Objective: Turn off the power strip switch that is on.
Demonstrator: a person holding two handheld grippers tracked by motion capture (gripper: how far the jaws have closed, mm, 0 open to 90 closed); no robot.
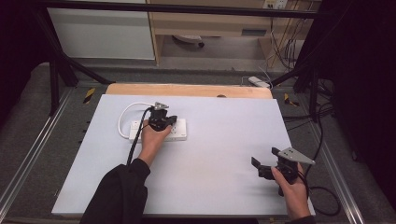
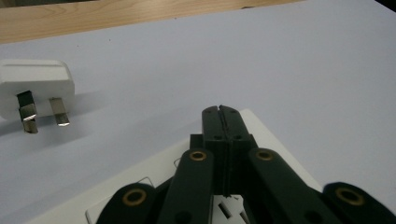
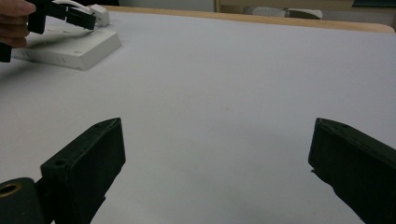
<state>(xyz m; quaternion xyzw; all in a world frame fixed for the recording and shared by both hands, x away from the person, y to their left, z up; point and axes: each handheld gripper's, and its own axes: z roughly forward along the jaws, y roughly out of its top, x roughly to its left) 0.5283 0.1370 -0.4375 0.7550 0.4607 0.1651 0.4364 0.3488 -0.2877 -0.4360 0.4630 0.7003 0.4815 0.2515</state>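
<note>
A white power strip (image 1: 180,130) lies on the left half of the white table top (image 1: 219,140), with its white cable (image 1: 123,119) looped to the left. My left gripper (image 1: 173,120) hovers over the strip, jaws pressed together with nothing between them. In the left gripper view its shut tips (image 2: 220,110) sit above the strip's top face (image 2: 271,144). The cable's white plug (image 2: 37,86) lies on its side beyond them, metal pins showing. My right gripper (image 1: 264,157) rests near the table's front right, jaws wide apart and empty. The right gripper view looks between its tips (image 3: 217,154) to the power strip (image 3: 74,46) and left gripper (image 3: 77,16).
A wooden strip (image 1: 187,89) runs along the table's far edge. Metal frame rails (image 1: 32,149) flank the table on both sides. Black cables (image 1: 327,196) trail off the right side. Bare table top (image 1: 219,140) lies between the two grippers.
</note>
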